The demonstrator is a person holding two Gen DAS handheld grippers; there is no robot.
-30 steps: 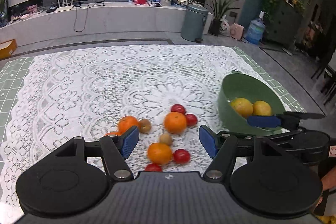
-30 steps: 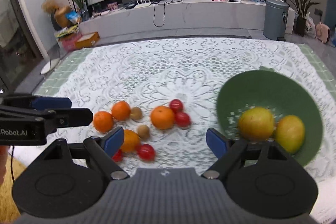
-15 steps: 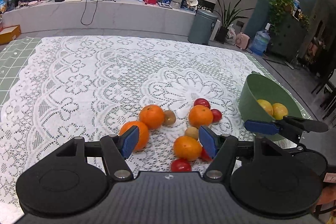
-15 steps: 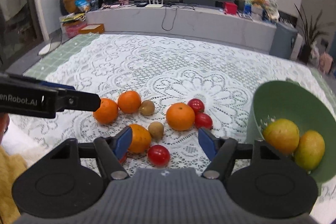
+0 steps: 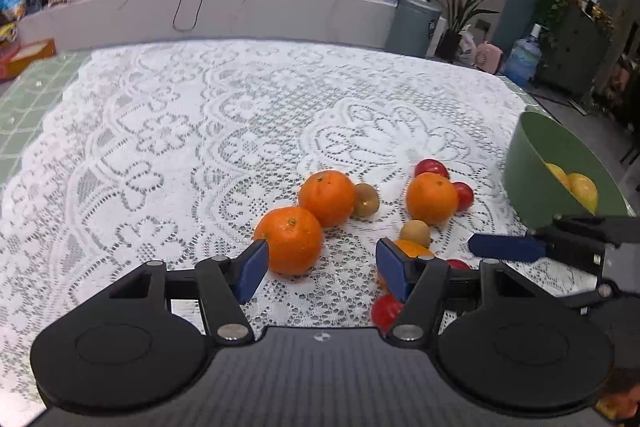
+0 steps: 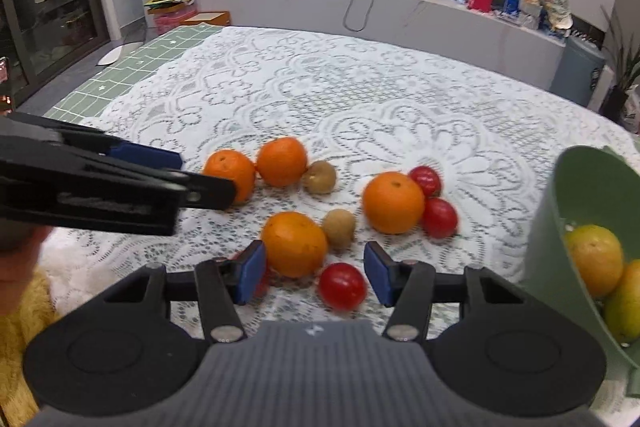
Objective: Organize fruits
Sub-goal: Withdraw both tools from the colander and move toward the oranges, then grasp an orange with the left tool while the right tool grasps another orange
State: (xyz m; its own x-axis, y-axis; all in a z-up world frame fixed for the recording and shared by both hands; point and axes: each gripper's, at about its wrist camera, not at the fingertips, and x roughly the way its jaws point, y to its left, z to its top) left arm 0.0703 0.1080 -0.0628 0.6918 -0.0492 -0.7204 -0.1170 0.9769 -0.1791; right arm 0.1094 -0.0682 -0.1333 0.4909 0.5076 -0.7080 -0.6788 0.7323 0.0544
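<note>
Several oranges, two small brown kiwis and several red tomatoes lie in a loose cluster on the white lace cloth. My left gripper [image 5: 318, 273] is open, low over the cloth, with one orange [image 5: 290, 239] just ahead of its left finger. My right gripper [image 6: 314, 273] is open, with an orange [image 6: 295, 243] and a red tomato [image 6: 342, 286] between its fingers. A green bowl [image 6: 548, 247] at the right holds two yellow fruits [image 6: 596, 259]; it also shows in the left wrist view [image 5: 532, 179].
The table carries a white lace cloth [image 5: 200, 131] over a green grid mat [image 6: 132, 71]. The left gripper crosses the left of the right wrist view [image 6: 100, 179]. A long white counter runs behind the table.
Both grippers have swung left, away from the bowl and toward the fruit cluster. The left gripper now has the leftmost orange ahead of it; the right gripper has closed in on the near orange and tomato.
</note>
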